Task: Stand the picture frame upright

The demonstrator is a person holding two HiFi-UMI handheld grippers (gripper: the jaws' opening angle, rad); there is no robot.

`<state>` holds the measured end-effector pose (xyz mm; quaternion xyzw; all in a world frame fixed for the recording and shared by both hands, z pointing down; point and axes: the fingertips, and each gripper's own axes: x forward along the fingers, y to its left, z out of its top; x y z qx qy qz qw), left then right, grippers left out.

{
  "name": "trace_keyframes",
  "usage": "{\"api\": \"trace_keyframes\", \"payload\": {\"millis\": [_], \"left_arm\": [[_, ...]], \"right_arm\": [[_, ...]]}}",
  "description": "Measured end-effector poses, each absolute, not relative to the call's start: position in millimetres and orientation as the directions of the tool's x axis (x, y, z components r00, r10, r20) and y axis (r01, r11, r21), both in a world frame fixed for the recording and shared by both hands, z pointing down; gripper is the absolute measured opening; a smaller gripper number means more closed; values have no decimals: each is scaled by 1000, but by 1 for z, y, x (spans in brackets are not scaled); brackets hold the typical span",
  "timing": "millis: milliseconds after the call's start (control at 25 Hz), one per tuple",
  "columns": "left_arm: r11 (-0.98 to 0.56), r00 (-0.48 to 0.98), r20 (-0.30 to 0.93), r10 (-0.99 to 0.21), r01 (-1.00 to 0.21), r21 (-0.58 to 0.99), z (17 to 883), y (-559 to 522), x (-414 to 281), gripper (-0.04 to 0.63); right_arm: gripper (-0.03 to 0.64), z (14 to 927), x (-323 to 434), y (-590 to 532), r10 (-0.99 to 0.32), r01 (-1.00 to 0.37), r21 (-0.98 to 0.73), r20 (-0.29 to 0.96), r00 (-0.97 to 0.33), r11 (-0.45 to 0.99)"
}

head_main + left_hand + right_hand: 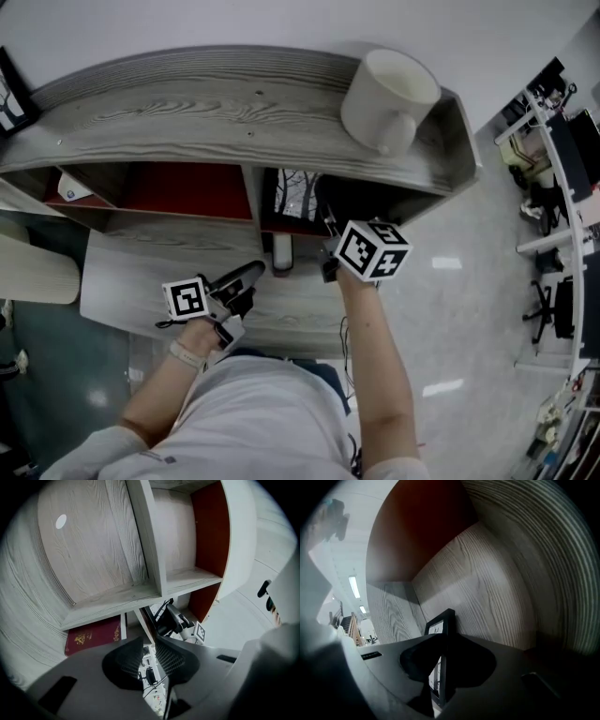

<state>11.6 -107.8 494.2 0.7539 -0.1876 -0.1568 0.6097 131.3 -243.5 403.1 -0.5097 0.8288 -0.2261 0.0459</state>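
Right gripper (443, 645) pinches the frame (440, 623) edge, lower centre, apparently to stand it inside the shelf (487, 588); left gripper (149, 656), slightly spread, waits empty.

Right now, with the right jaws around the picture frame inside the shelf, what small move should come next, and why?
Probably seat the picture frame's bottom edge on the shelf, then loosen slightly to test it. The right gripper has its jaws closed on the frame's edge inside the compartment, and nothing shows it standing unaided.
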Motion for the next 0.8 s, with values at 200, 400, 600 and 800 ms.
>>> {"api": "trace_keyframes", "payload": {"millis": [200, 400, 600, 800], "left_arm": [[-187, 865, -6, -502, -102, 977, 494, -100, 5, 85], [-193, 857, -7, -515, -108, 975, 492, -96, 0, 85], [-188, 850, -4, -527, -112, 976, 491, -96, -3, 84], [-193, 848, -13, -530, -106, 976, 489, -96, -6, 84]], "right_arm": [[86, 400, 126, -251, -873, -835, -388, 131, -470, 391], [87, 400, 130, -258, -893, -852, -369, 109, -437, 372], [89, 396, 134, -261, -913, -868, -352, 77, -401, 351], [89, 397, 133, -258, -925, -870, -362, 50, -376, 334]]}}
